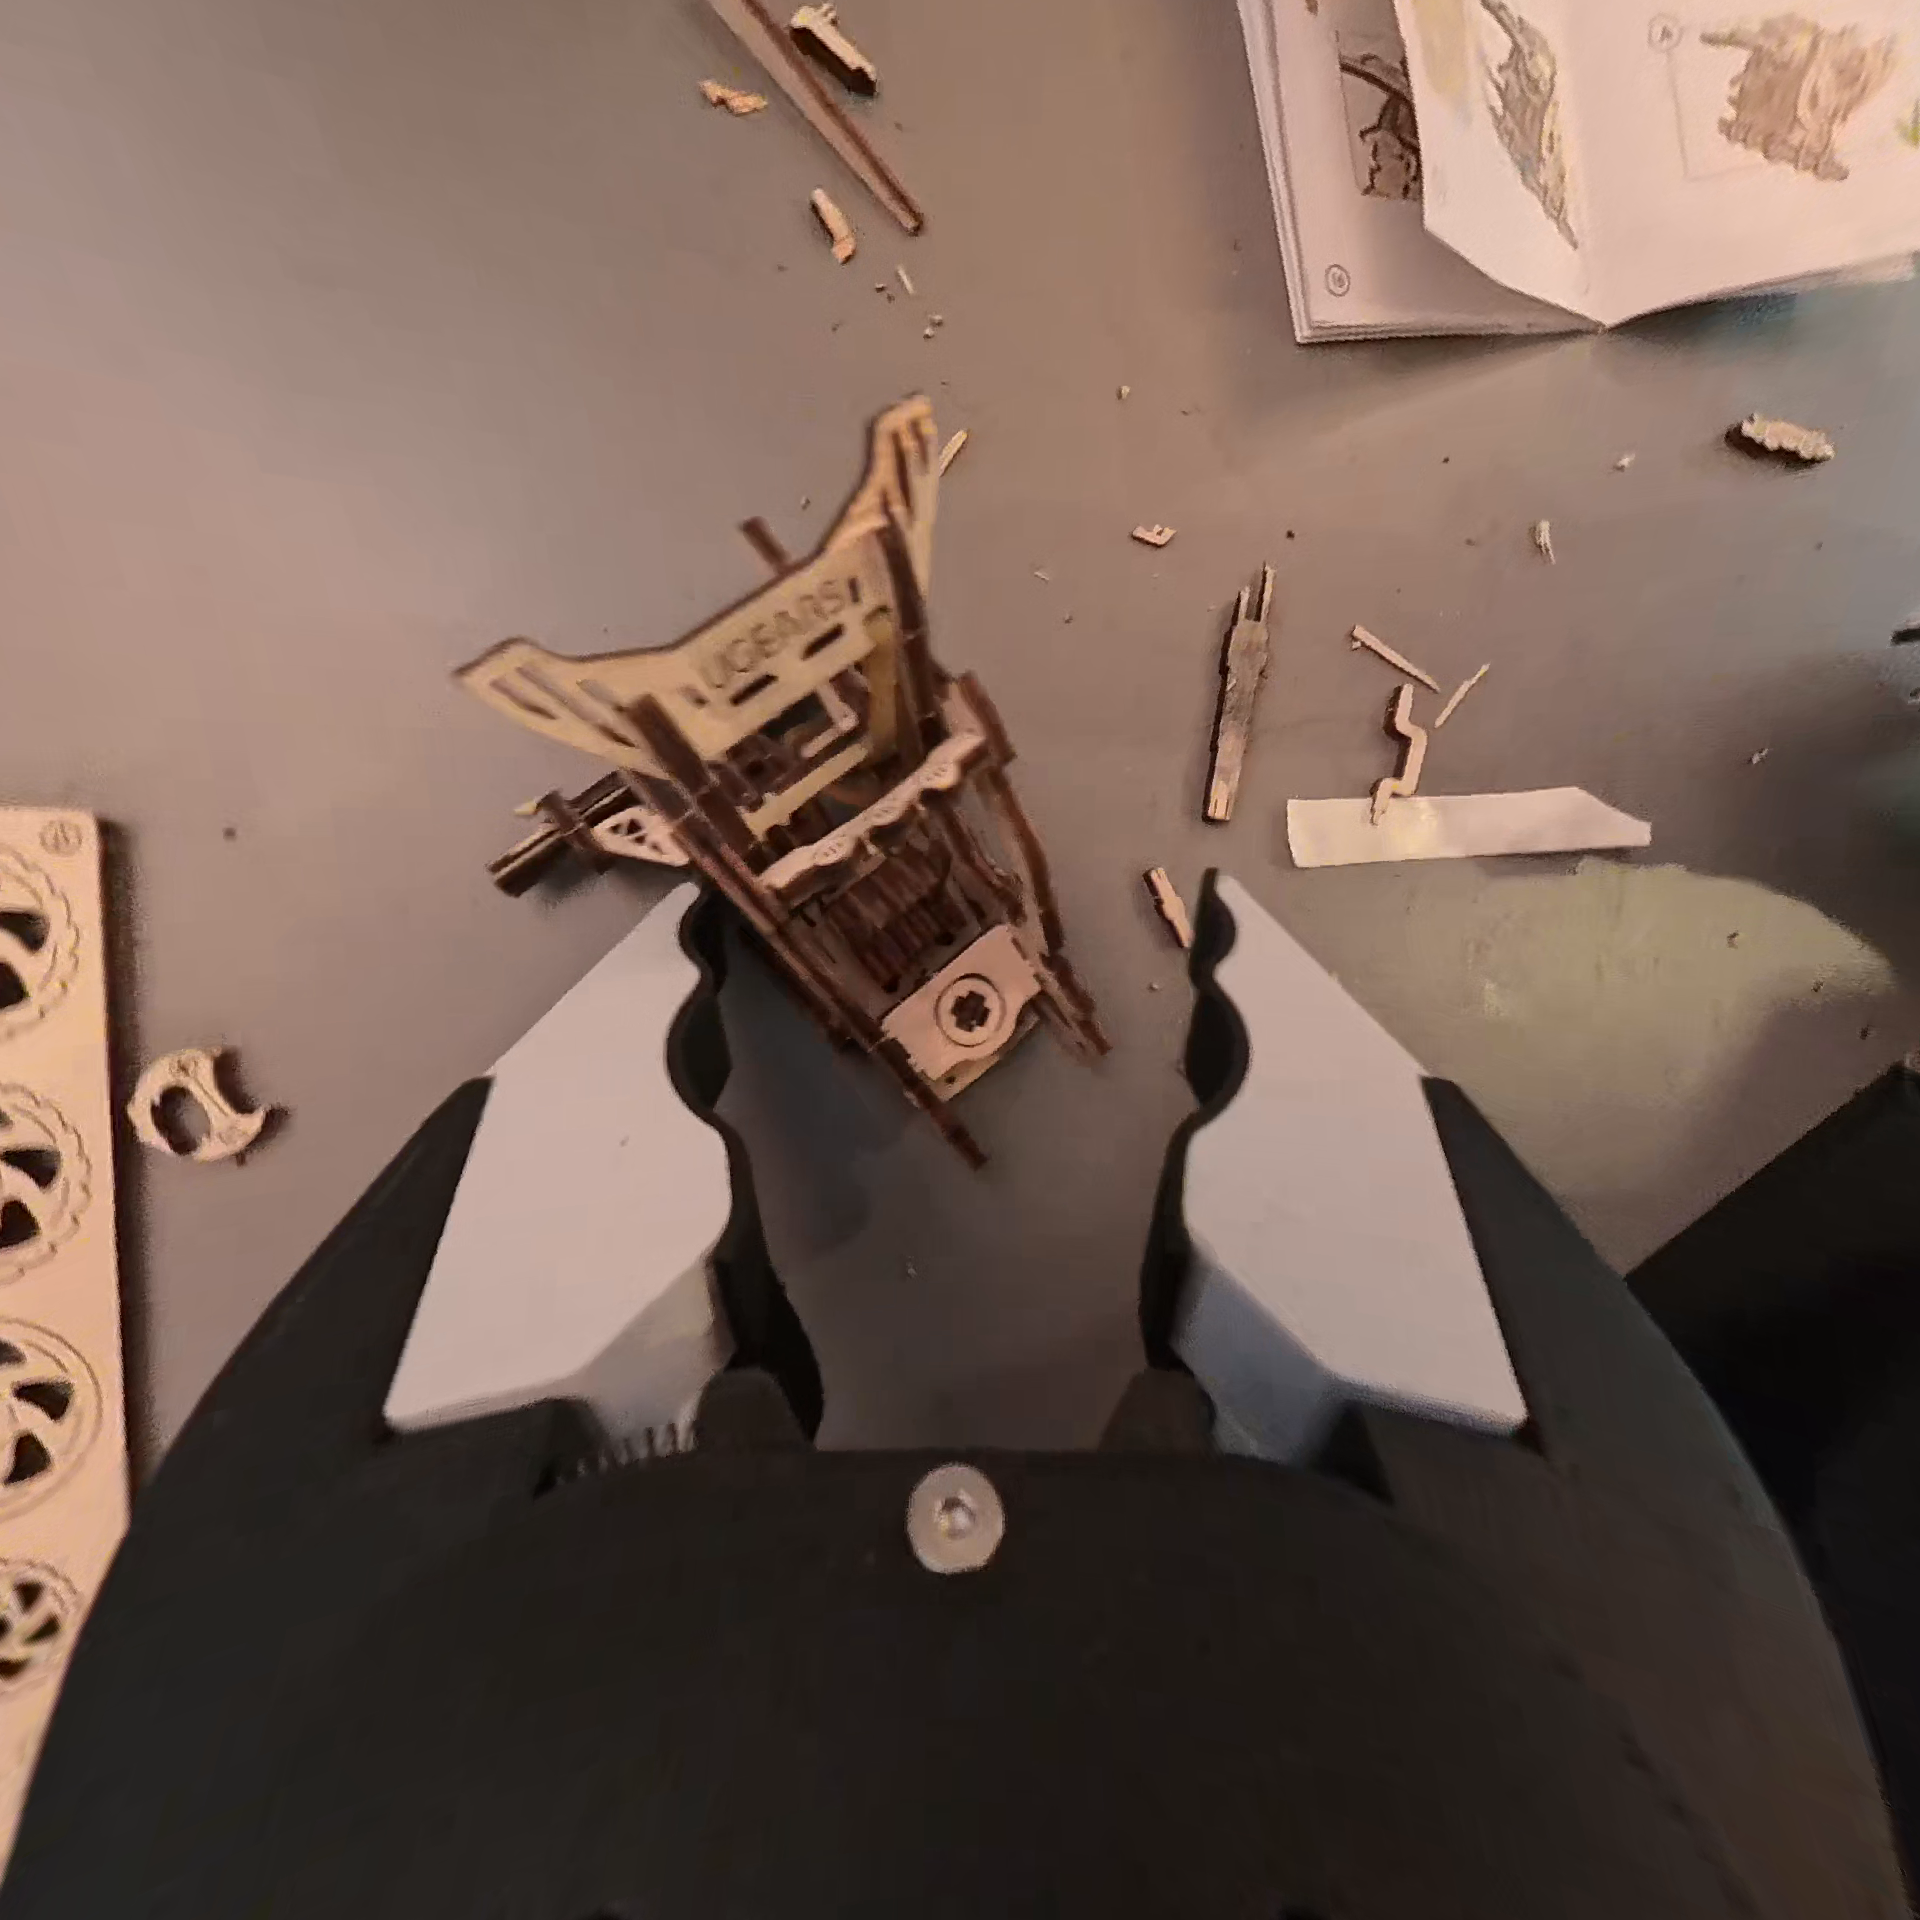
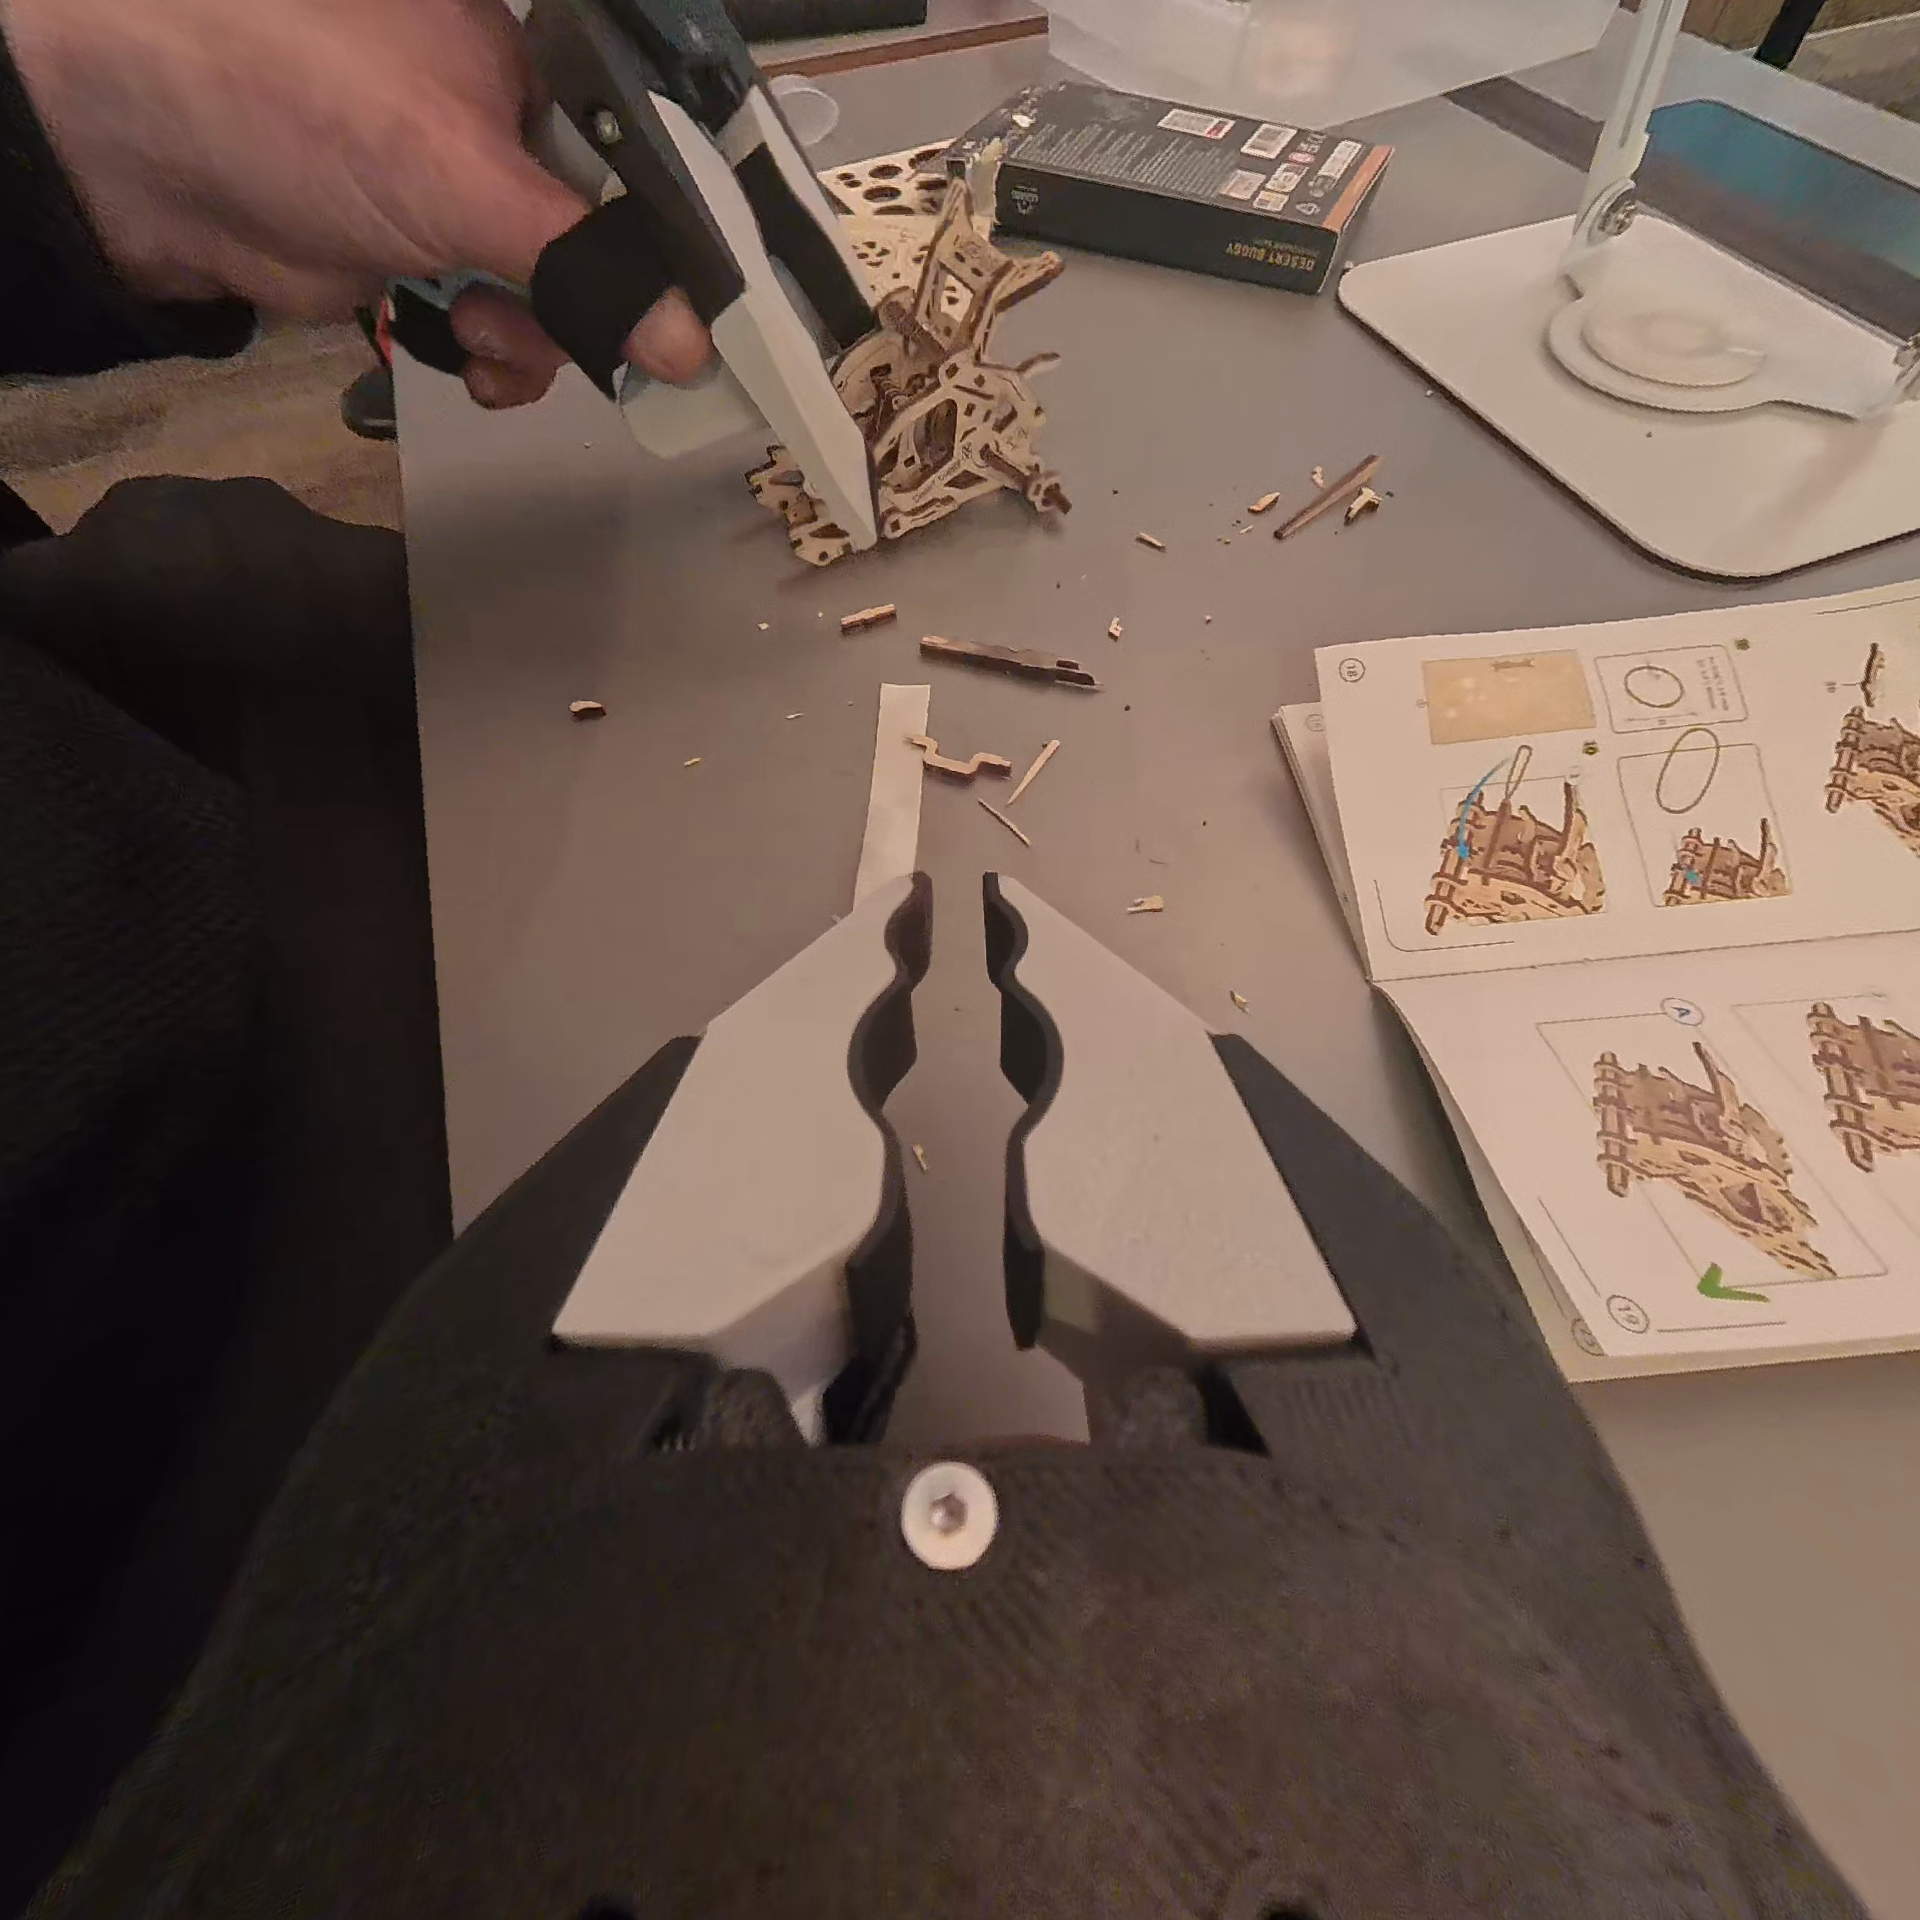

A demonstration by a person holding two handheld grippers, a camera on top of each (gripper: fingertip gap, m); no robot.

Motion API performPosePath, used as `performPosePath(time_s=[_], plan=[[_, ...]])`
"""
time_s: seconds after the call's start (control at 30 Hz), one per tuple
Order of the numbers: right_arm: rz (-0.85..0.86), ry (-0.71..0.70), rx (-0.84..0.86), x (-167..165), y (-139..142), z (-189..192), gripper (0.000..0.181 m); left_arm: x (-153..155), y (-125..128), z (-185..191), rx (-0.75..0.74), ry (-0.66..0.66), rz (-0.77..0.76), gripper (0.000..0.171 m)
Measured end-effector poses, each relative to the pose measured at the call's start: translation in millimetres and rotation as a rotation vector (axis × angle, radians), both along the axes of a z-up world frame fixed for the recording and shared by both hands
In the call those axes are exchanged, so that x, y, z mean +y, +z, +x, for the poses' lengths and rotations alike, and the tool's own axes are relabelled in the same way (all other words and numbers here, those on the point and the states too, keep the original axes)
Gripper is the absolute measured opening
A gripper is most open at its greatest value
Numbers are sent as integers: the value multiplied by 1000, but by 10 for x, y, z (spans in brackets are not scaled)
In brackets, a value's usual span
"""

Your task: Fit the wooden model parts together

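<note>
The half-built wooden model [image 1: 821, 748] stands tilted on the grey table [image 1: 312, 468]. My left gripper [image 1: 948, 894] is open wide, with its fingertips on either side of the model's near end and no grip on it. In the right wrist view the model [image 2: 956, 416] stands behind the left gripper's fingers [image 2: 800, 395], which a hand [image 2: 260, 156] holds from above. My right gripper [image 2: 956, 883] is empty, its fingertips only a narrow gap apart, low over the table well short of the model. A dark wooden strip [image 2: 1003, 660] and a zigzag piece [image 2: 956, 758] lie loose between them.
An open instruction booklet [image 2: 1610, 935] lies at the right, with a white paper strip [image 2: 899, 790] by my right fingertips. A black box [image 2: 1184, 182] and a white stand [image 2: 1662, 364] are behind. A wooden sheet of wheel parts [image 1: 52, 1247] lies left. The table edge [image 2: 416, 727] runs down the left.
</note>
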State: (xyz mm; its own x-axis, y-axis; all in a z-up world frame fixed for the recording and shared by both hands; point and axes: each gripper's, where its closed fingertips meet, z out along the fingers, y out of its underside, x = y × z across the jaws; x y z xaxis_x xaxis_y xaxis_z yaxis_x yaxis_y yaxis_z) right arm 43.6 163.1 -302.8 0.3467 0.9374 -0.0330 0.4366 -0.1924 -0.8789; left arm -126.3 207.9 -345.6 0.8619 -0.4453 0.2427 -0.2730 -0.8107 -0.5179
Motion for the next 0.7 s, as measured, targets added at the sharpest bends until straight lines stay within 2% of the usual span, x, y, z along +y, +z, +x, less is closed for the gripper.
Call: performPosePath(time_s=[0.13,0.33,0.4,0.5,0.53,0.57,0.7], plan=[[0,-1,2,37,-20,9,7,50,-28,-6,37,-93,-5,63],[15,-2,23,59,11,22,8,14,-31,-31,78,-274,-46,61],[15,0,21,62,-5,38,8,-36,-32,-48,95,-380,-60,60],[13,2,19,66,-23,64,8,-58,-37,-114,119,-503,-53,63],[16,4,18,66,-22,72,8,-41,-48,-159,148,-513,-48,75],[21,4,15,66,-21,81,8,-20,-62,-212,191,-514,-43,89],[26,-5,21,76,-18,111,8,-26,22,-166,164,-460,-18,95]])
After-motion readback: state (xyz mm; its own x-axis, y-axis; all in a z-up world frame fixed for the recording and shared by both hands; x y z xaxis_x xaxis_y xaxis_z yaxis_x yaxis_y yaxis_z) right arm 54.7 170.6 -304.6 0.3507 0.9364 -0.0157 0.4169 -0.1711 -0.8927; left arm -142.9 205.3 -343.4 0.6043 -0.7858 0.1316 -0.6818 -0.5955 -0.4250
